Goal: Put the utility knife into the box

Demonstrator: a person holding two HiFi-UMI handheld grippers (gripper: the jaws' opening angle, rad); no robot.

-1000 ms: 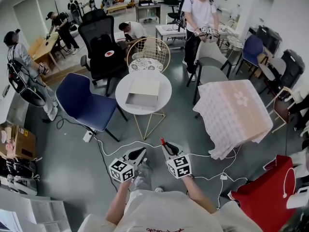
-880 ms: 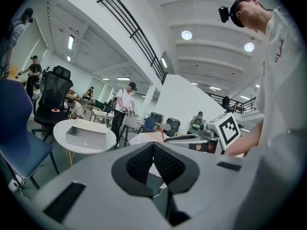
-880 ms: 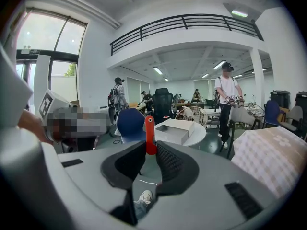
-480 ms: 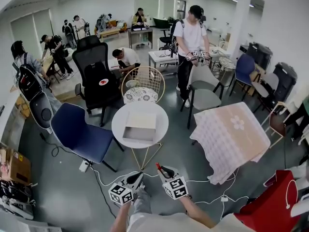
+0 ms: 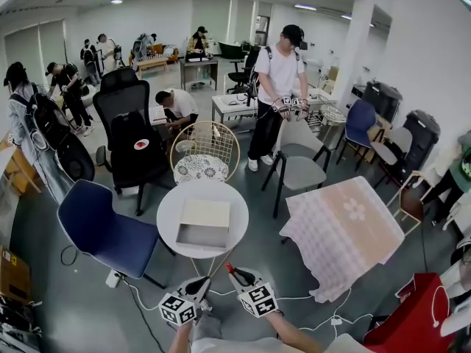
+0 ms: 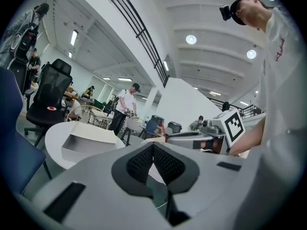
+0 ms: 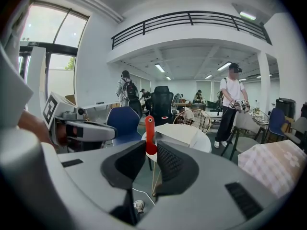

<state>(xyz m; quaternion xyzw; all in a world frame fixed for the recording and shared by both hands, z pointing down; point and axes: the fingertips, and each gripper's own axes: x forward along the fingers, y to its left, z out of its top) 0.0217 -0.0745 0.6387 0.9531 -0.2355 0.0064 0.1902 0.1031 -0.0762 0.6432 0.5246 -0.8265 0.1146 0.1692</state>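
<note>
A slim red utility knife (image 7: 150,133) sticks up between the pads of my right gripper (image 7: 151,153), which is shut on it. From the head view the knife's red tip (image 5: 229,269) pokes out of the right gripper (image 5: 234,273), low in the picture and short of the round white table (image 5: 168,210). An open cardboard box (image 5: 202,223) lies on that table, its flap folded back; the box (image 6: 88,140) also shows in the left gripper view. My left gripper (image 5: 200,284) hangs beside the right one, its pads (image 6: 144,161) meeting with nothing between them.
Around the table stand a blue chair (image 5: 99,230), a gold wire chair (image 5: 204,153), a black office chair (image 5: 132,145) and a grey chair (image 5: 298,160). A table under a pink cloth (image 5: 342,234) stands to the right. A person (image 5: 278,76) stands behind. Cables trail on the floor.
In the head view the table and box have slid lower and nearer to the grippers. Both grippers sit lower in the picture, and the knife stays in the right one.
</note>
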